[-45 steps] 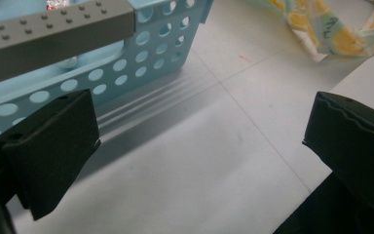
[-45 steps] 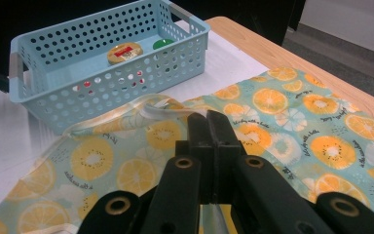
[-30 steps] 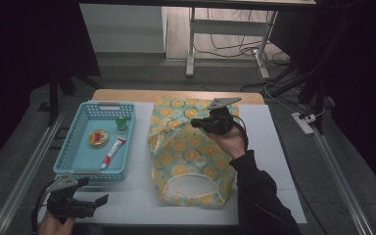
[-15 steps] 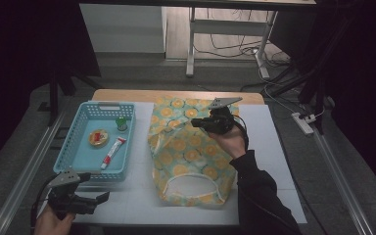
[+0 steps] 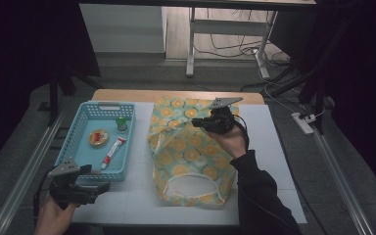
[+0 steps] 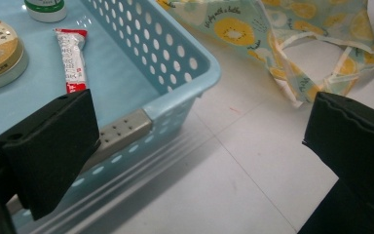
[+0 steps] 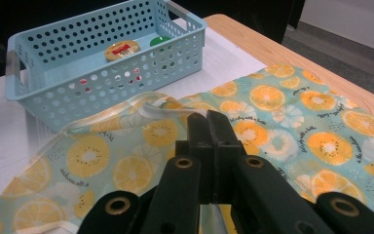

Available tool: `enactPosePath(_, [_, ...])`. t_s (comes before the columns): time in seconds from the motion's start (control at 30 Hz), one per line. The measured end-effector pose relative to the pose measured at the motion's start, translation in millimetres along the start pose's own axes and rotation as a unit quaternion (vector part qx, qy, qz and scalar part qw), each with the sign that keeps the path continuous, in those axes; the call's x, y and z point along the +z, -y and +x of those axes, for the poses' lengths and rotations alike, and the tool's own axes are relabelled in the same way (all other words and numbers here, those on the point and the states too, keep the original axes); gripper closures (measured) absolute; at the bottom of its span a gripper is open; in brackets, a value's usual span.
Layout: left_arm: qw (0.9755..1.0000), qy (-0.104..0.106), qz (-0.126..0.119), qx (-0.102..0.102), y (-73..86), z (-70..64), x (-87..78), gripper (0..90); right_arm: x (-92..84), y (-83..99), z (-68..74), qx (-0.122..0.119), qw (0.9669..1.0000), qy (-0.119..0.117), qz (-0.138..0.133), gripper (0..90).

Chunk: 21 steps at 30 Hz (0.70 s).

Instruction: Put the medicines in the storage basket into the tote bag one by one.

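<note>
Right gripper [image 5: 206, 122] is sitting with its jaws pressed together, nothing visibly between the pads, hovering over the far part of the fruit-print bag [image 5: 188, 152]; whether it is touching the cloth I cannot tell. Bag is lying flat on the counter [image 5: 269, 147], its open mouth with pale handles facing the person's side, its left edge just beside the blue basket [image 5: 71, 147]. Left gripper [image 5: 95, 187] is hanging with jaws wide apart and empty at the near right corner of that basket, one jaw over the basket's rim, the other over bare counter. Basket is holding a red-and-white tube [image 5: 113, 152], a round tin [image 5: 99, 137] and a small green-capped bottle [image 5: 121, 123], all lying apart from each other. Person's right sleeve [image 5: 257, 196] is lying along the bag's right side.
</note>
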State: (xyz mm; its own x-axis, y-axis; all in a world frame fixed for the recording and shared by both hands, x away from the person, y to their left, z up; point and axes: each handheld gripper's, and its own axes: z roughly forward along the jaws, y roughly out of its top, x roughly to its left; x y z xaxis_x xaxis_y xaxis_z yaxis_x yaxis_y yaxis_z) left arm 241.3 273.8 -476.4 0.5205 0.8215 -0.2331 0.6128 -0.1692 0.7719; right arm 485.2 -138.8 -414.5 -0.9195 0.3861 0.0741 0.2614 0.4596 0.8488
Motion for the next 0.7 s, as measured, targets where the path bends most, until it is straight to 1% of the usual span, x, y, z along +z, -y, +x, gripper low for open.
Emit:
enactPosePath(0.07, [1.0000, -0.003, 0.005, 0.000, -2.5, 1.7, 0.8, 0.0, 0.4, 0.2, -0.1, 0.000, 1.0000, 0.001, 0.000, 90.0])
enactPosePath(0.1, [0.9999, -0.008, 0.006, 0.003, -4.0, 2.7, 1.0, 0.0, 0.5, 0.3, -0.2, 0.000, 1.0000, 0.001, 0.000, 90.0])
enactPosePath(0.2, [0.9999, -0.012, 0.002, 0.005, -7.5, 5.3, 1.6, 0.0, 0.2, 0.5, -0.5, 0.001, 1.0000, 0.002, 0.000, 90.0])
enactPosePath(0.3, [0.9998, -0.018, 0.006, 0.011, -10.7, 7.4, 3.5, 0.0, 0.1, 0.5, -0.7, 0.001, 1.0000, 0.002, -0.001, 90.0])
enactPosePath(0.37, [0.9996, -0.027, 0.004, 0.011, -12.7, 9.4, 4.8, 0.0, 0.1, 0.5, -0.7, 0.001, 1.0000, 0.002, -0.001, 90.0])
enactPosePath(0.47, [0.9991, -0.040, -0.007, 0.007, -16.2, 12.9, 5.5, 0.0, -0.2, 0.8, -1.3, 0.003, 1.0000, 0.003, -0.003, 90.0])
enactPosePath(0.57, [0.9992, -0.040, -0.006, 0.004, -20.7, 16.4, 6.2, 0.0, -0.7, 0.8, -1.0, 0.003, 1.0000, 0.004, -0.005, 90.0])
enactPosePath(0.7, [0.9987, -0.050, 0.008, 0.006, -28.3, 21.2, 8.7, 0.0, -0.9, 0.0, 0.3, 0.001, 1.0000, 0.004, -0.005, 90.0])
